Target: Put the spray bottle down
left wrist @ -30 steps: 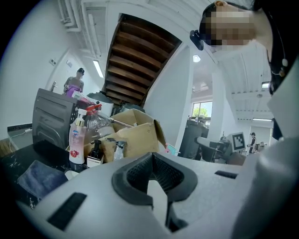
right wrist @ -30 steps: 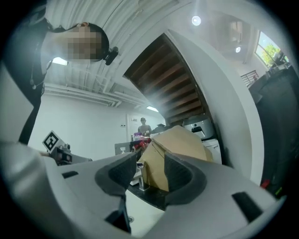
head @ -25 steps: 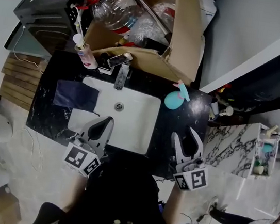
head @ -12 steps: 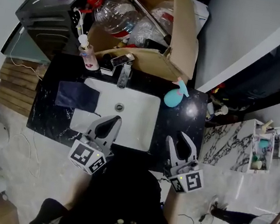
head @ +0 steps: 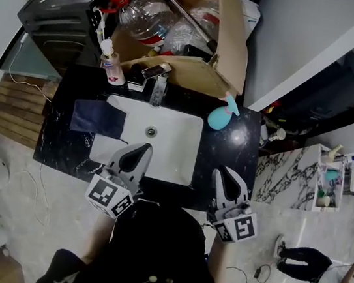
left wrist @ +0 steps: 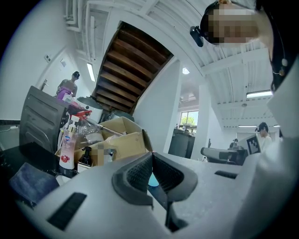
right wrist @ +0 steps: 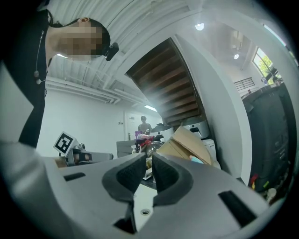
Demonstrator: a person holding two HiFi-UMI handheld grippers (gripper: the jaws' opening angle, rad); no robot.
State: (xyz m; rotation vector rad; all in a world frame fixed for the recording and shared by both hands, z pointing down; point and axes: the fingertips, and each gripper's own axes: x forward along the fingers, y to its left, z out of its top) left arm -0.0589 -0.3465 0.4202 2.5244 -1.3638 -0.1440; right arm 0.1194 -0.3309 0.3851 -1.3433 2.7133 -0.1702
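Observation:
The teal spray bottle (head: 219, 116) stands upright on the black counter (head: 232, 149), right of the sink and in front of the cardboard box. No gripper touches it. My right gripper (head: 225, 172) hovers over the counter's near edge, well short of the bottle, jaws shut and empty. My left gripper (head: 143, 148) sits over the near rim of the white sink basin (head: 170, 144), shut with nothing in it. A sliver of the bottle (left wrist: 152, 179) shows behind the left gripper (left wrist: 152, 155); its teal top (right wrist: 196, 159) peeks past the right gripper (right wrist: 149, 156).
A faucet (head: 157, 92) rises behind the basin. A dark blue cloth (head: 98, 118) lies at its left, with a soap pump bottle (head: 111, 65) behind it. A cardboard box (head: 227, 46) full of clutter crowds the back. A marble shelf (head: 290, 177) stands to the right.
The right gripper's jaws went from a wide open V to shut, and it drew back from the spray bottle toward the person. The left gripper barely shifted.

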